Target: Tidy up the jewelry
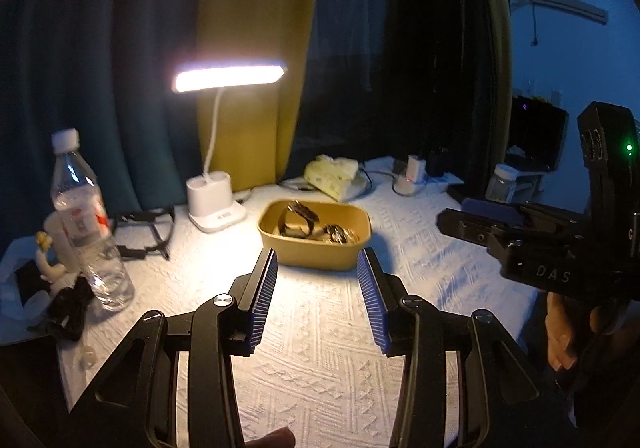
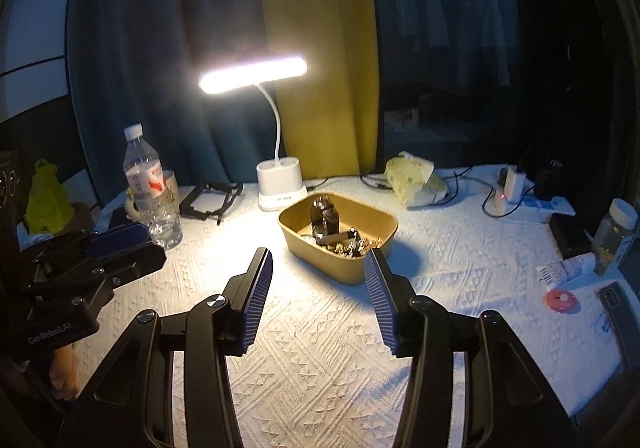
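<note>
Both the left gripper (image 1: 317, 268) and right gripper (image 2: 319, 268) hover spread and empty before the tan tray (image 2: 376, 266); tangled jewelry (image 2: 344, 238) inside could snag, dragging neighbours out.

The jewelry (image 2: 338, 234) heaped in the tan tray (image 2: 304, 254) is too small and dim for single pieces to be told apart. The tray's near right corner is covered by a finger in the right wrist view. The mug (image 2: 170, 183) is largely hidden behind the water bottle (image 2: 150, 191).
</note>
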Tool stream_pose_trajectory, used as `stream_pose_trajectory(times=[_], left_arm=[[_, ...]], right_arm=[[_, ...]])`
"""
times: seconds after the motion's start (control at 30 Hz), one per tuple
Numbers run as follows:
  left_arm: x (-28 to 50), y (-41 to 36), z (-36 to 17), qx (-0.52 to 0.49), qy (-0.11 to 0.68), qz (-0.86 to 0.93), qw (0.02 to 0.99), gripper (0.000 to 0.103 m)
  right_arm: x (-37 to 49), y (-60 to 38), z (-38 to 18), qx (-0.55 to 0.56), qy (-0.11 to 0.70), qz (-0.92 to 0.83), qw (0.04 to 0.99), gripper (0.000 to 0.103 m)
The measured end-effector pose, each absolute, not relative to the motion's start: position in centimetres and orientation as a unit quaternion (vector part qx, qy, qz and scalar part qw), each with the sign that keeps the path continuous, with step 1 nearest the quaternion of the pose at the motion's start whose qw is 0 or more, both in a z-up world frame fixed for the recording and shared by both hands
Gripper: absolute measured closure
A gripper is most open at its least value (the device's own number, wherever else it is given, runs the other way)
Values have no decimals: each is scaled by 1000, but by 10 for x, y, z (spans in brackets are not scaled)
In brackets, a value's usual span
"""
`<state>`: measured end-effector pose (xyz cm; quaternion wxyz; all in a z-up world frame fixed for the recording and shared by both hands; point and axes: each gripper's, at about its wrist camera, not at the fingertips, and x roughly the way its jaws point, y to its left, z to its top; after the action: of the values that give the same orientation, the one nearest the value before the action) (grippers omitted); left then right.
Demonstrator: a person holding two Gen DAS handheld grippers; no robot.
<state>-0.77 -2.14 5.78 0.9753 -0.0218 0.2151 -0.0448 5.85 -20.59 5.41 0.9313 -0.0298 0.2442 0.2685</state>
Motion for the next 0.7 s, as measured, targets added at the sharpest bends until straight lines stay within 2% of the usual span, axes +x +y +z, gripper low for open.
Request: stream_pose_trajectory(times=[0.27, 0.7], left_arm=[[-23, -20, 71, -21, 174, -22, 984, 58], [-24, -14, 72, -32, 172, -16, 984, 58]], right_arm=[[52, -210, 64, -27, 227, 265, 937, 48], [55, -211, 63, -25, 229, 265, 936, 47]])
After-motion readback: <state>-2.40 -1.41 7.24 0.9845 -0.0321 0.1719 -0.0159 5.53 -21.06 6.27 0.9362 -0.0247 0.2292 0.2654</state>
